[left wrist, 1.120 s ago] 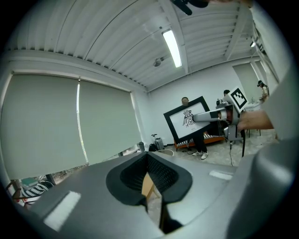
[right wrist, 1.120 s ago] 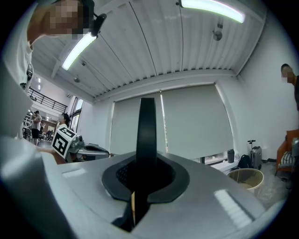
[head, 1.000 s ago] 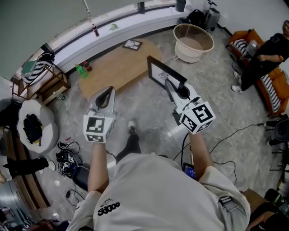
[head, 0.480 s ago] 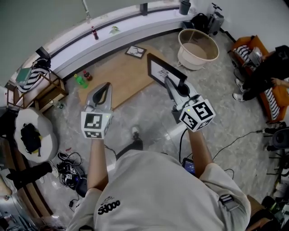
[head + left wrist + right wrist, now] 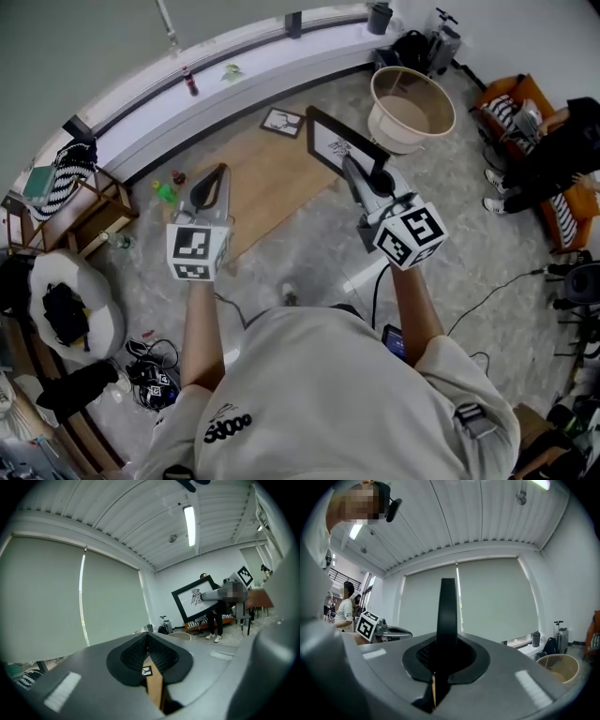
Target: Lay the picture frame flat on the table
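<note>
The picture frame [image 5: 330, 142] is black with a white print. It is held up in the air, tilted, above the right end of the low wooden table [image 5: 262, 187]. My right gripper [image 5: 353, 172] is shut on its lower edge. In the right gripper view the frame [image 5: 447, 611] rises edge-on out of the closed right gripper [image 5: 446, 656]. My left gripper [image 5: 218, 172] hovers over the table's left part, shut and holding nothing. From the left gripper [image 5: 149, 646] view, the frame [image 5: 197, 597] shows far off to the right.
A second small frame [image 5: 281, 122] lies flat at the table's far edge. Bottles [image 5: 167, 192] stand on the floor by the table's left end. A round basket [image 5: 411, 94] is beyond the frame. A person sits on an orange sofa [image 5: 553, 150] at right. A wooden rack [image 5: 70, 202] stands at left.
Both grippers have moved forward towards the table. The frame, still held, now hangs over the table's right end, and the left gripper is over the tabletop.
</note>
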Demonstrator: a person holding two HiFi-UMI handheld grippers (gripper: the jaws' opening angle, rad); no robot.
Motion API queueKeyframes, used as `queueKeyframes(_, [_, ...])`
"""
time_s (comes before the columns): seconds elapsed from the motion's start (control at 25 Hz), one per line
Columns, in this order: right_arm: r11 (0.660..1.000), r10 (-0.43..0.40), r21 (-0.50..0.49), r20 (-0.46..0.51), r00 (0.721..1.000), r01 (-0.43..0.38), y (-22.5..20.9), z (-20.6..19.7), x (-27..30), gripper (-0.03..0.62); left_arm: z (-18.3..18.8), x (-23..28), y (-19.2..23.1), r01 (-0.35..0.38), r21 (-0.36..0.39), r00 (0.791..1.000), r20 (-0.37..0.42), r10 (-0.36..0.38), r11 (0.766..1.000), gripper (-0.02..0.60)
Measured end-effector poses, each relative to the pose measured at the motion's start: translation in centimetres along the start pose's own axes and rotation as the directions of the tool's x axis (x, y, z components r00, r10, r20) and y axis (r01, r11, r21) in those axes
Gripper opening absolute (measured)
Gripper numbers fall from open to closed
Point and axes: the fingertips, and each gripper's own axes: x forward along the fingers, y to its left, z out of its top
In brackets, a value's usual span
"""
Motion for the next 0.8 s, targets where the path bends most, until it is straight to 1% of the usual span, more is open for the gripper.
queueKeyframes(0.24, [1.000, -0.020, -0.013, -0.009, 1.000, 0.020, -0.9, -0.2, 3.5, 0.014, -1.1, 2.8, 2.6, 0.025, -0.024, 1.000, 0.002, -0.025, 0.999, 0.009])
queueKeyframes(0.48, [1.000, -0.015, 0.001, -0.048, 0.999, 0.015, -2.2, -1.8, 6.7, 0.014, -2.9, 4.9, 3.8, 0.040, -0.039, 0.999, -0.035, -0.041, 0.998, 0.008])
queueKeyframes(0.64, [1.000, 0.011, 0.019, -0.077, 0.997, -0.010, -3.4, -3.3, 8.9, 0.014, -4.1, 6.1, 4.7, 0.026, -0.050, 0.998, -0.059, -0.029, 0.998, 0.008])
queueKeyframes(0.8, [0.999, 0.047, 0.022, -0.119, 0.992, -0.045, -5.1, -5.2, 11.7, 0.014, -5.8, 7.6, 6.2, -0.006, -0.069, 0.995, -0.095, 0.000, 0.998, 0.008])
